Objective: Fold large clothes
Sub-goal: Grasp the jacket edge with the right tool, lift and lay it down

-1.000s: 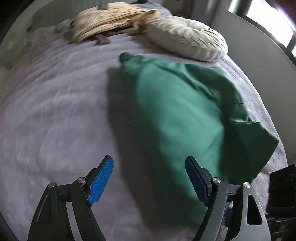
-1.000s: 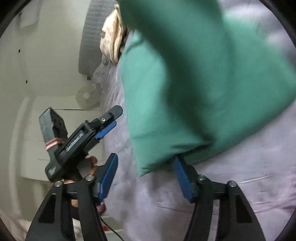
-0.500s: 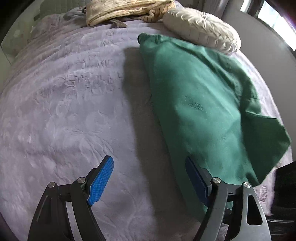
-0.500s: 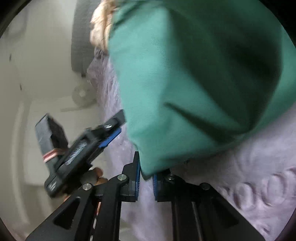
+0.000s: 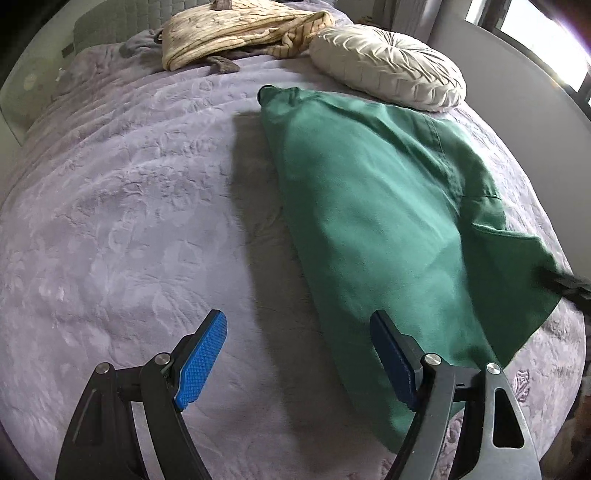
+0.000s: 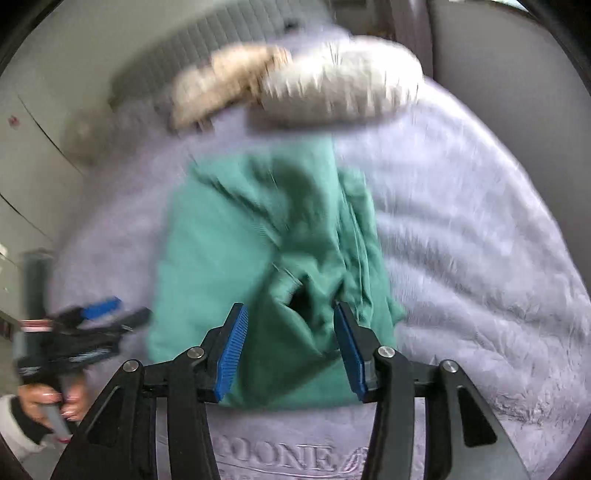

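Observation:
A green garment (image 5: 388, 221) lies lengthwise on the lilac bedspread (image 5: 129, 221), folded into a long strip. My left gripper (image 5: 299, 358) is open and empty, above the bed just left of the garment's near end. In the blurred right wrist view the same garment (image 6: 229, 258) lies below my right gripper (image 6: 290, 347), which is open and empty above its near edge. The left gripper (image 6: 99, 314) shows there at the far left, held by a hand. The right gripper's tip (image 5: 569, 286) shows at the right edge of the left wrist view.
A round cream cushion (image 5: 388, 66) lies just beyond the garment's far end. A beige striped cloth (image 5: 236, 33) is heaped at the head of the bed by the grey headboard (image 5: 122, 18). A wall and window stand to the right.
My right gripper was shut on the garment's edge half a second ago; now it is open and has swung above it. The garment has settled flat. My left gripper stayed open.

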